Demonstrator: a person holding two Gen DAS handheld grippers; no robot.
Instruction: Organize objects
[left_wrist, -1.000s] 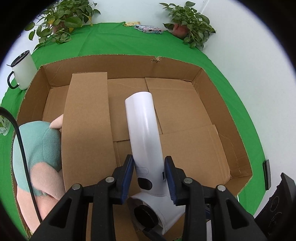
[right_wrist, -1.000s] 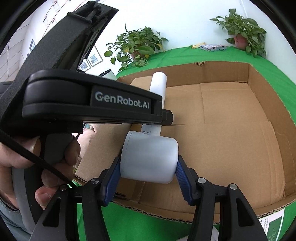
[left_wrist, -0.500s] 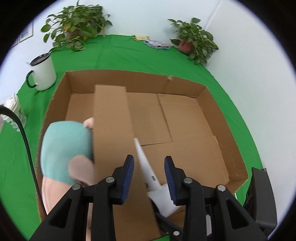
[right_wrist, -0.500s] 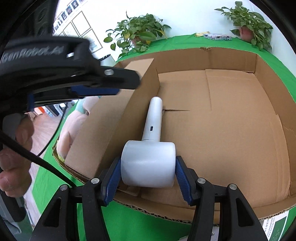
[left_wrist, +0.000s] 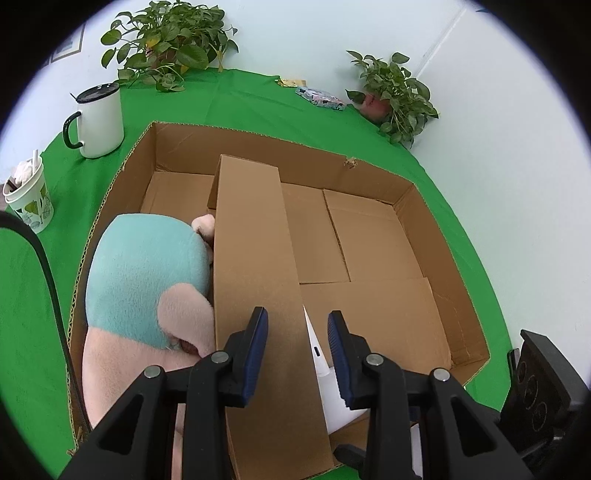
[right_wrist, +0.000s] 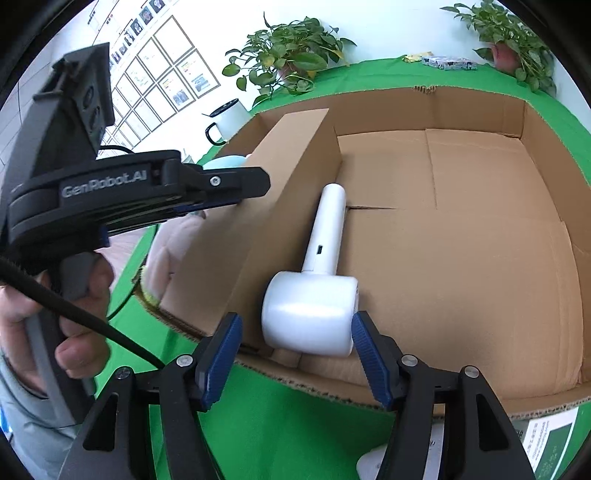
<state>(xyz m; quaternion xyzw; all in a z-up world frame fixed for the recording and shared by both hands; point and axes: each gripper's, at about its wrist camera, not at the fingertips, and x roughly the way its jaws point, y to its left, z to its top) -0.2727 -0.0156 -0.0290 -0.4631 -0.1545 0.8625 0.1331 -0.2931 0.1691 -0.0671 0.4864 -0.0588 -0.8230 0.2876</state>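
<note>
Currently | white handheld device (right_wrist: 314, 295) is seen lying on the cardboard box (right_wrist: 480, 258) floor, just beside the divider flap (right_wrist: 280, 192) | right gripper (right_wrist: 295, 354): jaws just opened, parted around device head, pads clear | left gripper (left_wrist: 297, 350): narrowed, nothing pinched, above divider | plush toy (left_wrist: 147, 273) beyond divider

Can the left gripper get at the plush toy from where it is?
Probably yes: the plush toy lies uncovered in the box's left compartment, beside the left gripper, which holds nothing; only the cardboard divider stands close.
</note>
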